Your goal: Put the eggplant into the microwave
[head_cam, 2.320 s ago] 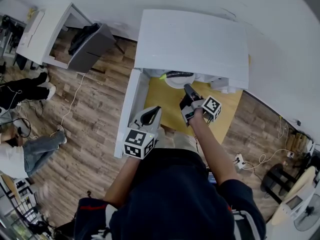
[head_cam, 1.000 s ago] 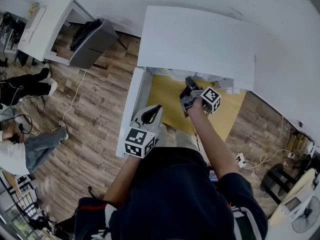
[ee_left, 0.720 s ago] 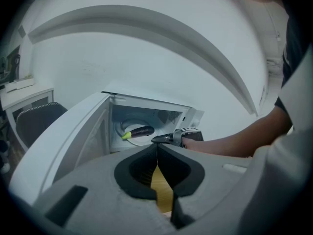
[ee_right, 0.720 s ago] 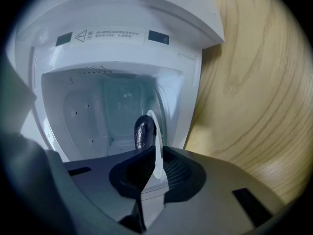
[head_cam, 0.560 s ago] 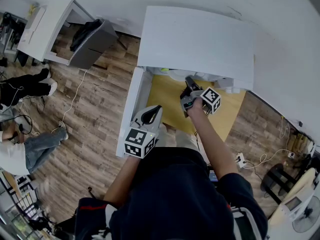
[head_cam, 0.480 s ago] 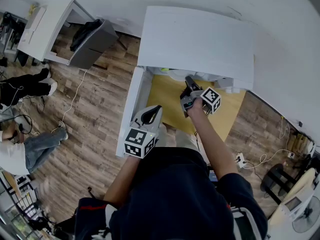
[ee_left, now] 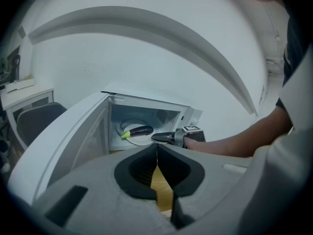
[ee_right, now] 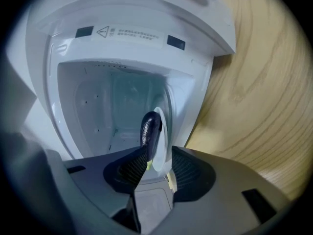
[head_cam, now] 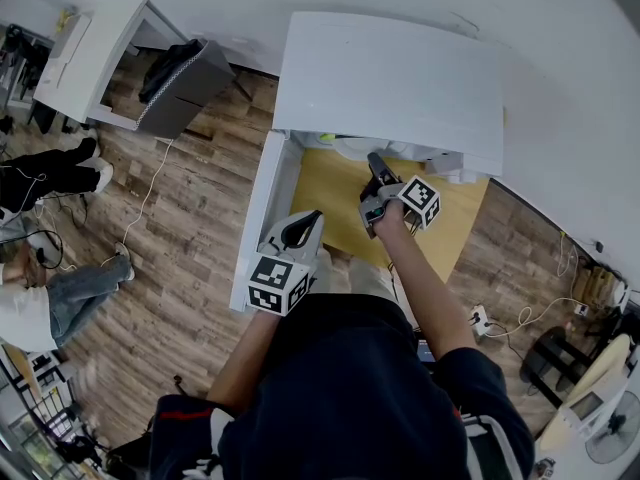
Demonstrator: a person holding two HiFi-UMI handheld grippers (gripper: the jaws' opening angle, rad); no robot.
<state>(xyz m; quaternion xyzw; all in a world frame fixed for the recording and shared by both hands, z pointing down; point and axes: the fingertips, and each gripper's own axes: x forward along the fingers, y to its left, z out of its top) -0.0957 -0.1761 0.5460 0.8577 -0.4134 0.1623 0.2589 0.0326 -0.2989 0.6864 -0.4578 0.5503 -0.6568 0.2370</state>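
The white microwave (head_cam: 390, 78) stands with its door (ee_left: 73, 131) swung wide to the left. Inside, the dark purple eggplant (ee_left: 139, 130) with a yellow-green stem lies on the white turntable plate (ee_left: 120, 126). My right gripper (head_cam: 375, 160) is at the mouth of the oven, just short of the eggplant (ee_right: 150, 126). Its jaws are opening, and the eggplant's near end shows between them without being pressed, resting on the plate (ee_right: 163, 131). My left gripper (head_cam: 312, 218) hangs back by the door, shut and holding nothing.
The microwave sits on a light wooden tabletop (head_cam: 440, 228). The open door (head_cam: 262, 218) juts out beside my left gripper. A white desk (head_cam: 90, 58) with a dark chair stands at the far left, a person's legs (head_cam: 50, 178) further left, and cables with a power strip (head_cam: 478, 320) at the right.
Since the earliest frame my right gripper has gone a little closer to the microwave's opening; over the last second it barely shifted. The left gripper has stayed put.
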